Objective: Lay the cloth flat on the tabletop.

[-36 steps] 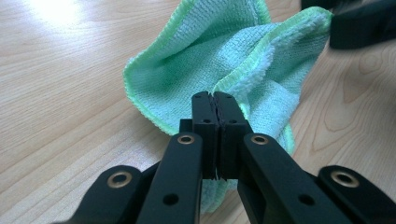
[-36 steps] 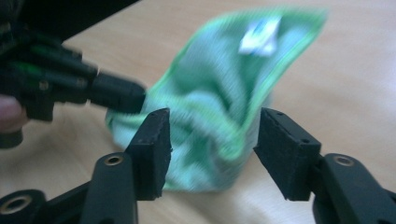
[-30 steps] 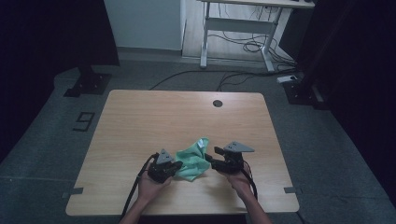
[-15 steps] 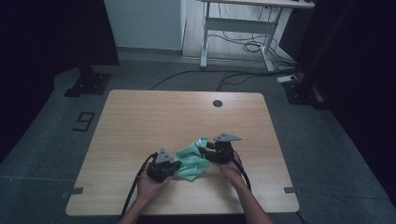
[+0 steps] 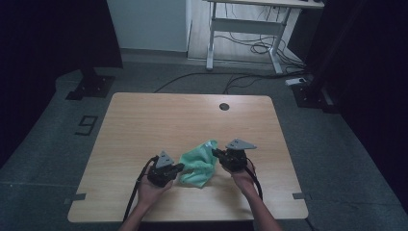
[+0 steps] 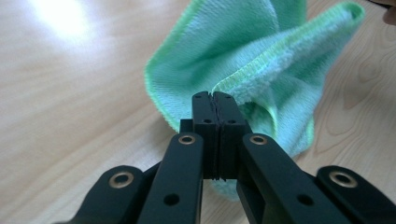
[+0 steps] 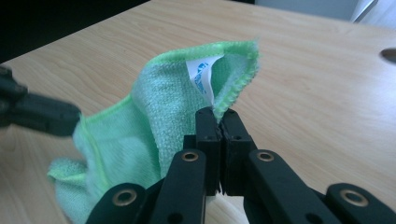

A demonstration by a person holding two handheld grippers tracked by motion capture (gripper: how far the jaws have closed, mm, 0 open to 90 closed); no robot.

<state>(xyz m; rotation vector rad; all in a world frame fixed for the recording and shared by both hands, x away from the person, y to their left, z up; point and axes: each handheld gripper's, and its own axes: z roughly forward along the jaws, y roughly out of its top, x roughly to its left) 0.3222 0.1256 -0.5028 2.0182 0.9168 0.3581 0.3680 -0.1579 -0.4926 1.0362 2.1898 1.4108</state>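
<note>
High view: the green cloth (image 5: 198, 164) lies bunched near the near edge of the wooden table (image 5: 144, 125), between the two grippers. The left gripper (image 6: 215, 100) is clamped on a stitched hem at the cloth's left side; the right gripper (image 7: 218, 116), whose jaws have just been closing, pinches the edge beside a white label (image 7: 201, 77) on its right side. Nothing else crowds the cloth. A round cable hole (image 5: 223, 106) sits near the table's far edge. Beyond, on the grey floor (image 5: 337, 144), stand a white desk frame (image 5: 245, 24) with loose cables (image 5: 250, 45) and a dark stand base (image 5: 91, 86) at far left.
</note>
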